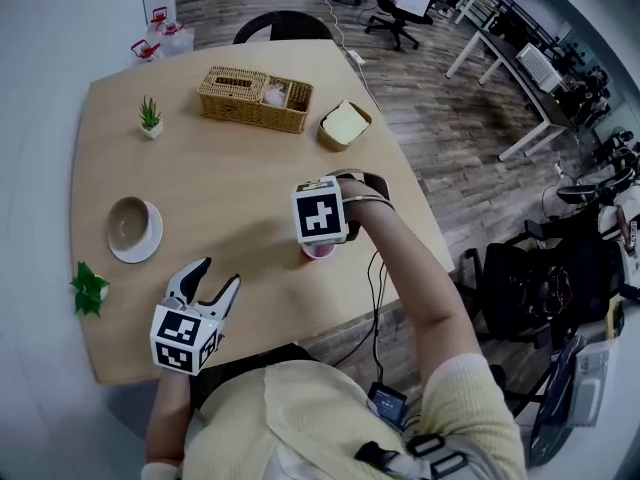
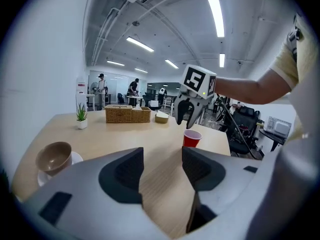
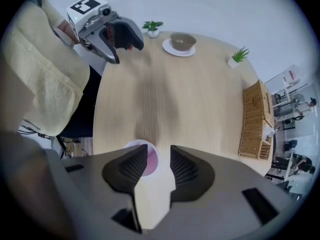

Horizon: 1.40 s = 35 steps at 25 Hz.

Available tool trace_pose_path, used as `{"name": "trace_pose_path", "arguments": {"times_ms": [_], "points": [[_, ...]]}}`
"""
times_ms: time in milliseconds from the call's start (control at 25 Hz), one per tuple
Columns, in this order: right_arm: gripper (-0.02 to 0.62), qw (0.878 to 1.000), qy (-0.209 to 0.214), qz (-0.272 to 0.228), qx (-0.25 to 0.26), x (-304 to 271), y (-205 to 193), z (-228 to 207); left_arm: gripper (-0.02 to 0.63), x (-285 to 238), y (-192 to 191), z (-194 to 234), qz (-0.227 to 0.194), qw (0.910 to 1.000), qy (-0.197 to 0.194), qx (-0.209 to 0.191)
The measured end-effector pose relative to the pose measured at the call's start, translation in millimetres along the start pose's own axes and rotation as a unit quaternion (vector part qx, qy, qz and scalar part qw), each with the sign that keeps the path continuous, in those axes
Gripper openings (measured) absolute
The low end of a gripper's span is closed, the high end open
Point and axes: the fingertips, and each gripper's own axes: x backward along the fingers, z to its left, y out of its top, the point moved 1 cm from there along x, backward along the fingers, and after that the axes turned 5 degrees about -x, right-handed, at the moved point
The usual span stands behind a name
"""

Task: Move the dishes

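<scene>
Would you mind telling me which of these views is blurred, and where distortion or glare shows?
Right gripper view: motion blur smears the table grain and the cup, and the corners are black. Left gripper view: sharp, though the ceiling strip lights blow out to white. Head view: sharp, but the wide-angle lens bows the table's edges.
</scene>
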Motion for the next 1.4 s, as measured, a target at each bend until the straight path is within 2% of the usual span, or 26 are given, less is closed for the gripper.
{"name": "trace_pose_path", "arguments": {"times_ms": [200, 400, 520, 680, 920, 1120, 1240, 1400], "points": [[0.152, 0.992, -0.063, -0.101, -0.031, 34, 13, -2, 0.247, 3, 5, 10, -0.007, 0.9999, 0.011, 0.005], [0.152, 0.974, -0.121, -0.181, -0.057, 52, 25, -1, 0.247, 5, 7, 18, -0.008, 0.9997, 0.018, 0.014], [0.152, 0.955, -0.157, -0.235, -0.086, 63, 33, -2, 0.247, 8, 10, 26, -0.009, 0.9994, 0.03, 0.013], [0.152, 0.92, -0.192, -0.313, -0.136, 79, 47, -3, 0.247, 14, 13, 44, -0.004, 0.9983, 0.059, -0.001], [0.152, 0.874, -0.183, -0.402, -0.203, 91, 67, 8, 0.247, 21, 15, 64, 0.003, 0.9962, 0.086, -0.014], [0.15, 0.842, -0.144, -0.459, -0.245, 95, 85, 23, 0.244, 25, 4, 87, 0.05, 0.9906, 0.11, -0.063], [0.144, 0.826, -0.132, -0.481, -0.261, 96, 95, 31, 0.244, 30, -4, 103, 0.083, 0.9828, 0.132, -0.1], [0.135, 0.811, -0.133, -0.494, -0.283, 93, 103, 41, 0.244, 38, -9, 122, 0.104, 0.9761, 0.149, -0.119]]}}
